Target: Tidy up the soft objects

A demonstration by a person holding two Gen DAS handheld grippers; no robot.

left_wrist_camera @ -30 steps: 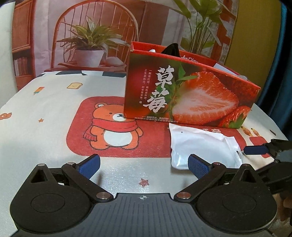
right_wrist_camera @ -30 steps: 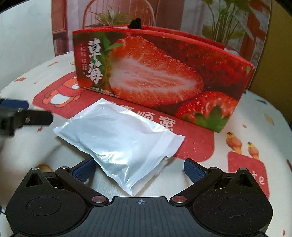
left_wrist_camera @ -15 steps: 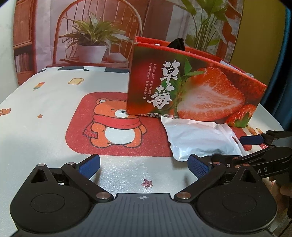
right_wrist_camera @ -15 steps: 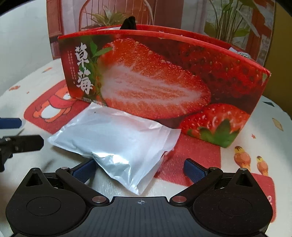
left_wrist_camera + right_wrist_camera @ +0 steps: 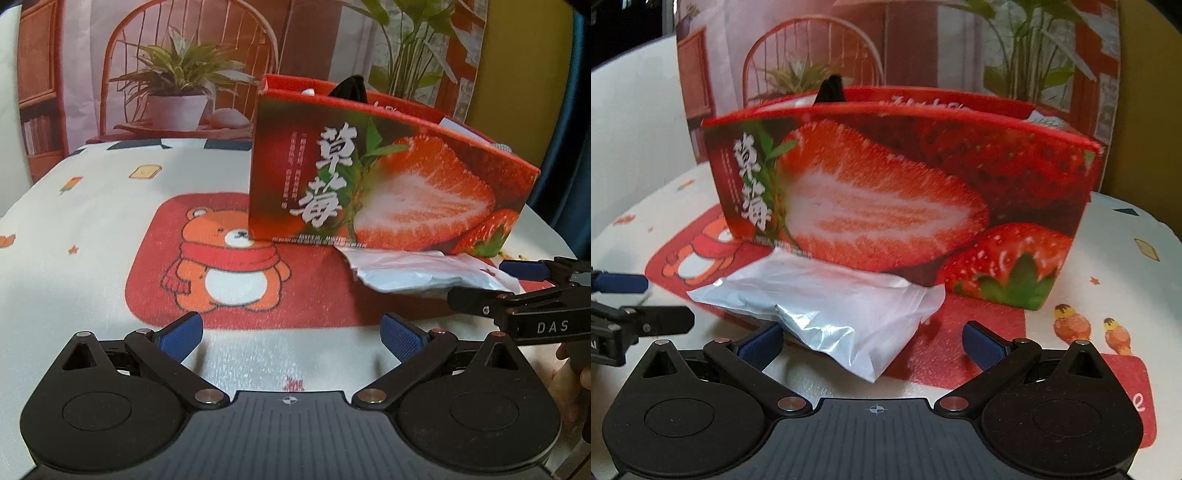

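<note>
- Tablecloth (image 5: pixel 92 240): white, with small cartoon prints and a red panel showing a bear in a scarf; it covers the table under everything else.
- Strawberry box (image 5: pixel 897 192): red carton, upright and open-topped, standing on the red panel. Its long printed side faces both cameras. A black item (image 5: pixel 832 88) pokes up above the rim near the box's left end.
- White pouch (image 5: pixel 827 306): soft plastic packet, lying flat on the cloth. Its far edge touches the foot of the box. The long axis runs diagonally in the right wrist view, from far-left to a near corner pointing at the camera.
- Right gripper (image 5: pixel 871 343): fingers spread wide, with the pouch's near corner lying between them, unpinched.
- Left gripper (image 5: pixel 291 332): fingers spread wide over bare cloth, nothing between them, left of the pouch.
</note>
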